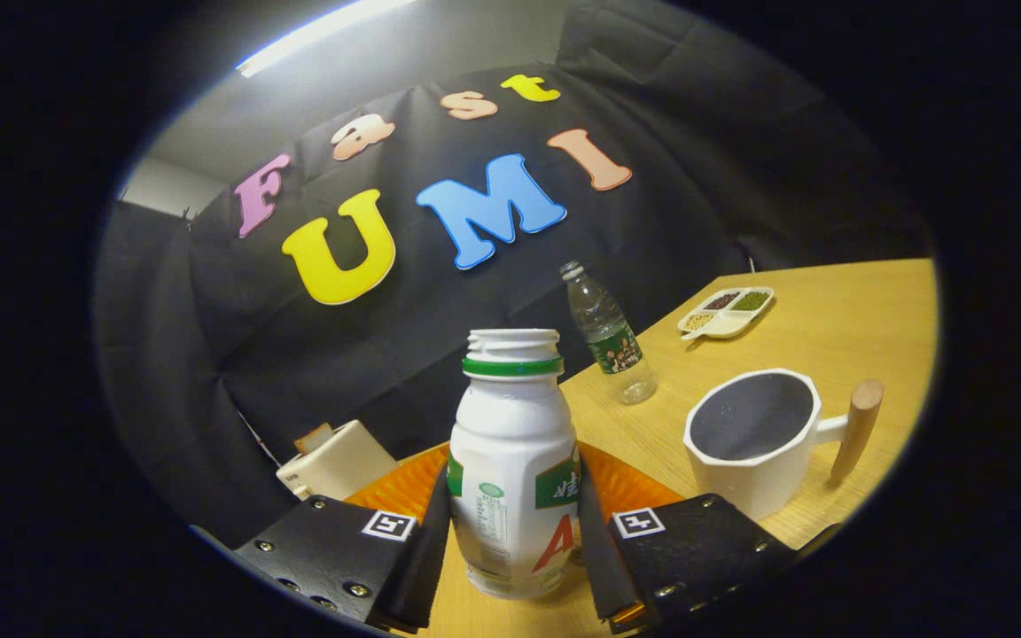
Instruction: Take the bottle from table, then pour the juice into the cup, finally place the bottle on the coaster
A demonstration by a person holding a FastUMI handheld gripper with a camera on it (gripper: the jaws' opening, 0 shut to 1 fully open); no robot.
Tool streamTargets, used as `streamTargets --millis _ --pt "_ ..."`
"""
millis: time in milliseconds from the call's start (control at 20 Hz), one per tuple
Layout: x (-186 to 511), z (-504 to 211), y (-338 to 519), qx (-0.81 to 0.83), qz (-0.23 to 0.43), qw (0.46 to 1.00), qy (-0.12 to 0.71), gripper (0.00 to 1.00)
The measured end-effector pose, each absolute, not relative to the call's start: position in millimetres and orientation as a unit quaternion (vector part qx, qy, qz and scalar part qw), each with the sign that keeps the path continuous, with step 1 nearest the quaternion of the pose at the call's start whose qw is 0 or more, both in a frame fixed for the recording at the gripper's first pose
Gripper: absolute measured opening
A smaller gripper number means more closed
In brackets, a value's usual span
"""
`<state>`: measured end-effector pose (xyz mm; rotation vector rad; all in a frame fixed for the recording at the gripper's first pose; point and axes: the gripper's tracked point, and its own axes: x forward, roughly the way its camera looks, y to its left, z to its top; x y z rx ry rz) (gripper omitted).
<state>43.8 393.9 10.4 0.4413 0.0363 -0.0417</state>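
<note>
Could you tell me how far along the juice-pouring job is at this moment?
Early on. Done: the claw is shut on the uncapped white bottle. In hand: the bottle looks tilted, possibly lifting off the table. Left: pouring into the cup, then setting it on the orange coaster.

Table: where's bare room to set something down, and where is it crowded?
Bare wood lies between the clear bottle, the snack tray and the cup, and beyond the cup's handle. It is crowded near the tongs, shut on the white bottle in front of the orange coaster.
</note>
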Motion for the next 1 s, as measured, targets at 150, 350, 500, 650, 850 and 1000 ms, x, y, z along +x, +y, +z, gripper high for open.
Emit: streamTargets --millis 150,350,500,650,850,1000 --pt "52 12 392 0.152 -0.038 0.988 0.020 0.66" --pt "62 15 378 0.037 -0.072 0.997 0.017 0.66" --pt "71 25 380 0.010 -0.063 0.998 -0.008 0.66" --pt "80 22 376 0.006 -0.060 0.998 -0.013 0.66" --pt "82 10 372 -0.011 -0.062 0.998 0.000 0.66" --pt "84 7 371 -0.004 -0.057 0.998 -0.001 0.66"
